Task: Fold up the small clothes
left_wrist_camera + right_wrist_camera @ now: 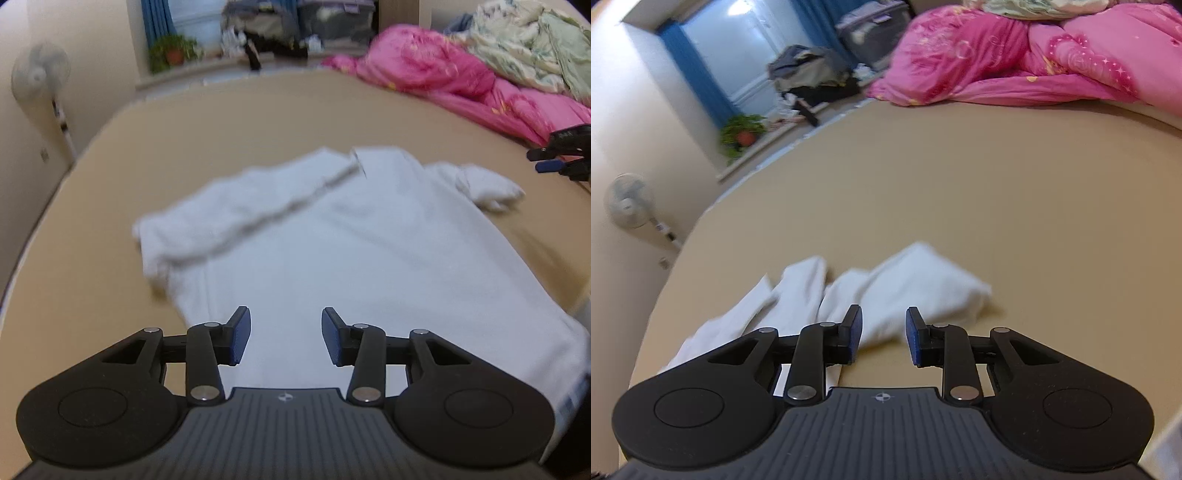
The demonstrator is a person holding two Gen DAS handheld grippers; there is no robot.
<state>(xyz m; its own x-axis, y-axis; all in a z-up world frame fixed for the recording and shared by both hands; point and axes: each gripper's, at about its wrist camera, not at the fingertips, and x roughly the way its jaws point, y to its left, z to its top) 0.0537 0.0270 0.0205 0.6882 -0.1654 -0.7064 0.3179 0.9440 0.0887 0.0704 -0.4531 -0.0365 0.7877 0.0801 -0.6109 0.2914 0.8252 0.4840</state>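
A small white cotton shirt point(351, 251) is spread flat on the tan sheet of the bed point(184, 147), hem nearest the left camera and collar farthest, so that its outline can be read before any fold is started. The left sleeve point(236, 218) is laid diagonally across the chest, judged to be the 1st fold already made, while the right sleeve point(487, 186) lies bunched out to the side, apparently not yet folded.

The left tool point(286, 336) is held low over the hem end of the shirt with its 2 blue-padded fingers point(240, 336) spread apart and nothing between them. The right tool point(882, 334) is likewise held with its jaws apart and empty, aimed at the bunched right sleeve just ahead of its tips; this placement is judged to prepare a pinch of that sleeve so it can be carried across the body.

The whole garment and its layout are shown only in the left wrist view, where the right tool appears merely as a dark shape at the right edge. The crumpled sleeve end is shown close up only in the right wrist view, along with bare tan sheet beyond it. A pink quilted duvet point(1034, 55) is heaped at the far side of the bed in both views, well apart from the shirt. Motion blur softens the cloth, so fine creases cannot be judged.
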